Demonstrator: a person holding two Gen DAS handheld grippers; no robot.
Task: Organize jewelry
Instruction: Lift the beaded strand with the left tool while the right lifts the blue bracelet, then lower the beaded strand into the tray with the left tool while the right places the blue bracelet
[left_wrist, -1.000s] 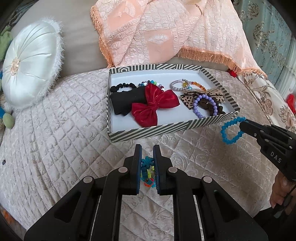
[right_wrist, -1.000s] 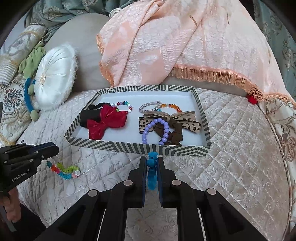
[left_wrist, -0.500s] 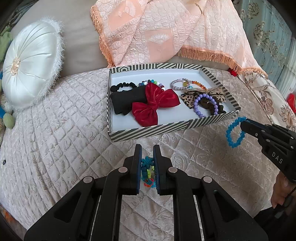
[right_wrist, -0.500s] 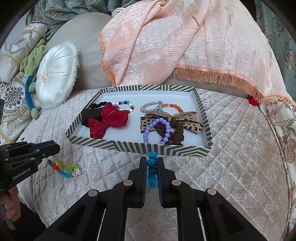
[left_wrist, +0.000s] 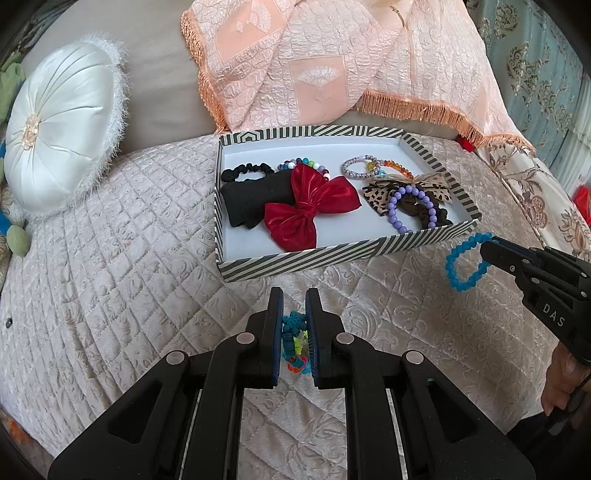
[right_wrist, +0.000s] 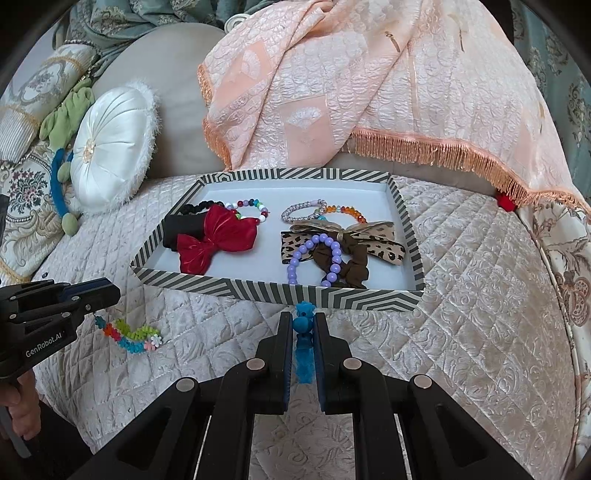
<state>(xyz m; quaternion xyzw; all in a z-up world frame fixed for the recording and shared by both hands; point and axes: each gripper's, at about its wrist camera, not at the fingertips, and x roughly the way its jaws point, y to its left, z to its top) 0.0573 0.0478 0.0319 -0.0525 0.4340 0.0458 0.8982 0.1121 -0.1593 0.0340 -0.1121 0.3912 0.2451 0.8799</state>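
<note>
Quilted bedspread (left_wrist: 110, 295); clamped claws (left_wrist: 294, 325) (right_wrist: 303, 332), bracelets (left_wrist: 294, 341) (right_wrist: 303, 343) pinched.

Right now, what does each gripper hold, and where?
Left gripper: multicolour flower bracelet, pinched at one end. Right gripper: blue bead bracelet, pinched on one side of its loop.

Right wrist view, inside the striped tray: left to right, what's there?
Black scrunchie → red bow → purple bead bracelet → brown scrunchie, all within the tray.
</note>
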